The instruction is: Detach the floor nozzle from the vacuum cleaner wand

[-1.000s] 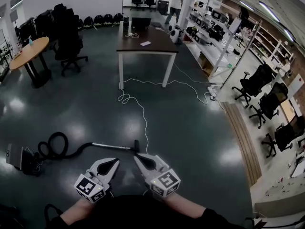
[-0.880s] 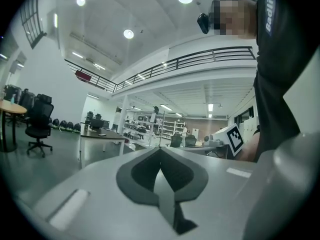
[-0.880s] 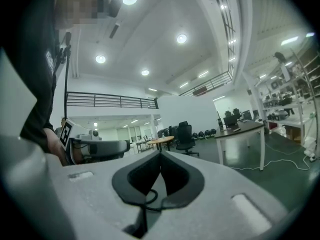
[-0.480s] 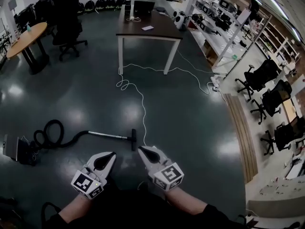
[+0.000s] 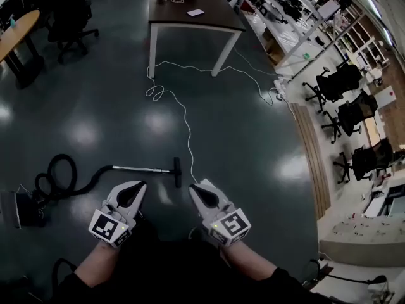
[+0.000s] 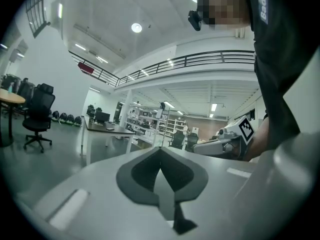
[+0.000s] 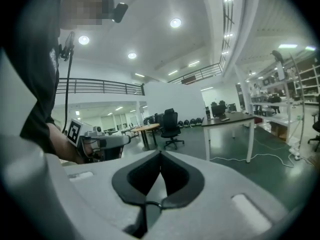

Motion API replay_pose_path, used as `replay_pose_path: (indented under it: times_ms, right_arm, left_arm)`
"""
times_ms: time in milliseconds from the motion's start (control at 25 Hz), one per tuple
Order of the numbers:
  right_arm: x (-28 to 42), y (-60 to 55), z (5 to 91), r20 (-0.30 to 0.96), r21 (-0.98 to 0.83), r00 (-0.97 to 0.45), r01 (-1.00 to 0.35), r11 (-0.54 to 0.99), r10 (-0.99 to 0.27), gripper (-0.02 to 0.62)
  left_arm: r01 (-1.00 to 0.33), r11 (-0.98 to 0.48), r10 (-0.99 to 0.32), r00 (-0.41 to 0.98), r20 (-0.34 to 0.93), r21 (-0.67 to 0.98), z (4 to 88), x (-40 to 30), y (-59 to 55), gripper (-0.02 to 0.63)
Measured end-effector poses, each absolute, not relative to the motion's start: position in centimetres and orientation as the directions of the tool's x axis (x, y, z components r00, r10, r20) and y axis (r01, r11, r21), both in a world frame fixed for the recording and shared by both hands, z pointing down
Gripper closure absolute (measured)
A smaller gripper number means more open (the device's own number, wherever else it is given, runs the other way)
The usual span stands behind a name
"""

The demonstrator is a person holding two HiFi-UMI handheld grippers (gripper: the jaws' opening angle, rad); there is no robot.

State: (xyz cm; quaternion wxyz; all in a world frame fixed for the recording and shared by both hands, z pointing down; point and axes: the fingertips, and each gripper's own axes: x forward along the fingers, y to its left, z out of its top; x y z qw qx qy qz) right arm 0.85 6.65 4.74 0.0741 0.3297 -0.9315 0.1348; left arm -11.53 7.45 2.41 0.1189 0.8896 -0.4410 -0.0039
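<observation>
In the head view the vacuum cleaner lies on the dark floor: a black floor nozzle (image 5: 177, 171) on the end of a silver wand (image 5: 140, 168), a coiled black hose (image 5: 54, 179) and the body (image 5: 18, 208) at the far left. My left gripper (image 5: 138, 186) is shut and empty, just below the wand. Just right of the nozzle, my right gripper (image 5: 196, 187) is shut and empty. In both gripper views the jaws (image 6: 161, 150) (image 7: 160, 154) meet at the tips, and neither view shows the vacuum.
A white cable (image 5: 183, 122) snakes across the floor from a dark table (image 5: 193, 14) to near my right gripper. Office chairs (image 5: 332, 84) and shelving (image 5: 297, 11) line the right side. A round wooden table (image 5: 16, 33) stands at the upper left.
Both grippers have come forward and down toward the vacuum; the nozzle and wand now lie just beyond their tips. The camera tilted further down. Both jaws stayed shut.
</observation>
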Motion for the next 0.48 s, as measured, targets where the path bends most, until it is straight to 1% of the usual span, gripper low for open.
replay_pose_path:
  times_ms: [240, 360, 480]
  right_arm:
    - [-1.0, 2.6, 5.6, 0.257, -0.203, -0.678, -0.735, 0.647, -0.689, 0.594]
    - [-0.2, 1.2, 6.6, 0.269, -0.204, -0.661, -0.750, 0.630, -0.700, 0.594]
    - [0.8, -0.3, 8.4, 0.283, -0.214, -0.672, -0.740, 0.638, -0.684, 0.594]
  left_arm:
    - [-0.741, -0.638, -0.730, 0.669, 0.139, 0.211, 5.3, -16.4, 3.5, 0.604]
    - [-0.734, -0.650, -0.720, 0.678, 0.150, 0.196, 6.6, -16.4, 2.5, 0.604]
    - [-0.745, -0.649, -0.725, 0.667, 0.170, 0.154, 8.1, -16.0, 1.3, 0.604]
